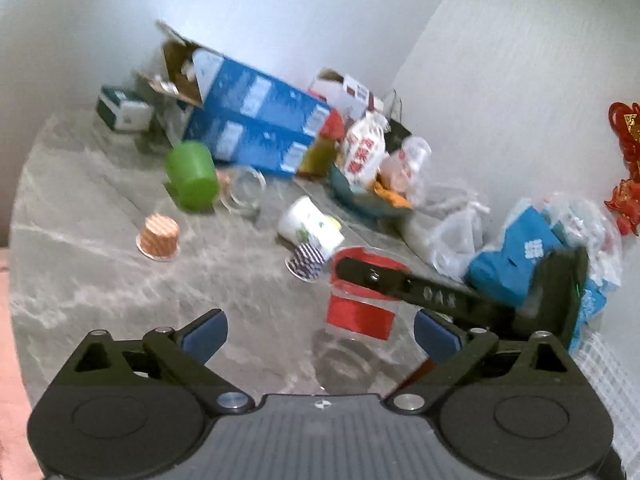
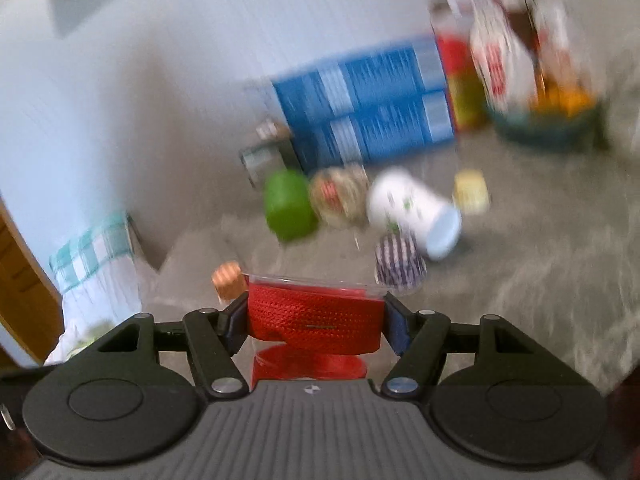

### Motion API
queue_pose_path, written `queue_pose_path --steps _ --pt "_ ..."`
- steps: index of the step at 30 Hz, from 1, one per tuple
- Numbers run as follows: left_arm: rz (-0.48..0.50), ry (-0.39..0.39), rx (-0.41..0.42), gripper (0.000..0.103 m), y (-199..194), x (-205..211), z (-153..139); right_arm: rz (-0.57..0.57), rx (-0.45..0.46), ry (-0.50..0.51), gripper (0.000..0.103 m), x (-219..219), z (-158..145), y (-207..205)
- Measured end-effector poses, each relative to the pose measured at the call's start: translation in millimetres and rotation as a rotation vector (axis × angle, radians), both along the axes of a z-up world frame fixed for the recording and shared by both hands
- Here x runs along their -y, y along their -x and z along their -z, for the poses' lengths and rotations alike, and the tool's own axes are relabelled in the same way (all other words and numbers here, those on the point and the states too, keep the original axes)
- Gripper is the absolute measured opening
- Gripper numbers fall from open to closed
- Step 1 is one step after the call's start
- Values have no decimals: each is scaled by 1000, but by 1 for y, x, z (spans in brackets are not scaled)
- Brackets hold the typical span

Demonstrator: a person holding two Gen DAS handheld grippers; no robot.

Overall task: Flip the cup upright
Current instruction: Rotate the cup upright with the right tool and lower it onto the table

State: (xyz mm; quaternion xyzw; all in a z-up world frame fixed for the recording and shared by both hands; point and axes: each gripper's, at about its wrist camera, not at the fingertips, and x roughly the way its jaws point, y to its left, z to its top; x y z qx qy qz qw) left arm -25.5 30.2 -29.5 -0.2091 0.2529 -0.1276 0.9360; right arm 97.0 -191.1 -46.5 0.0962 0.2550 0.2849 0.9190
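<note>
Your right claw (image 2: 316, 316) is pinching the clear cup with the red band (image 2: 314, 314), one blue pad on each side of that band. In the right wrist view the cup fills the space between the fingers, with its clear rim just past the band and more red showing below, close to the claw body. From the left wrist view the same cup (image 1: 360, 304) sits over the grey marbled worktop (image 1: 100, 280), ahead and a little right of your left claw, with the right claw's black finger (image 1: 400, 280) lying across its upper part. The blur keeps you from telling whether the cup's base touches the worktop, or which end is up.

Your left claw (image 1: 318, 334) is spread wide, its blue pads well apart and gripping nothing.

Beyond the held cup, a white printed cup (image 1: 312, 224) lies on its side, and a small striped blue-and-white paper cup (image 1: 306, 262) lies just beside it, nearer to you. An orange striped paper cup (image 1: 158, 236) stands mouth-down farther left. A green cup (image 1: 192, 176) sits behind that, next to a clear glass jar (image 1: 246, 188). Two stacked blue boxes (image 1: 256, 124) back onto the wall, with plastic bags (image 1: 452, 216) and a bowl of packets (image 1: 368, 192) to their right.
</note>
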Motion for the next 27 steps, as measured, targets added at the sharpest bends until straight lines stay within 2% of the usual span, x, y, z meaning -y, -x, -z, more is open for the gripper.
queue_pose_path --steps 7,10,11,14,18,21,27 --pt "-69 -58 71 101 16 -5 0 85 356 -31 67 -1 34 31" --pt "-96 -59 81 101 20 -8 5 64 549 -3 67 -5 51 50" --pt "-101 -50 80 101 21 -9 8 59 588 -2 67 -6 56 54" --pt "-105 -32 68 101 21 -11 17 67 635 1 67 -11 72 55" --pt "-108 -36 69 101 25 -7 29 78 651 -3 67 -15 85 53" --pt "-98 18 51 101 26 -8 40 80 720 33 67 -22 90 63" --pt "-98 17 37 101 30 -8 49 77 732 46 67 -27 95 64"
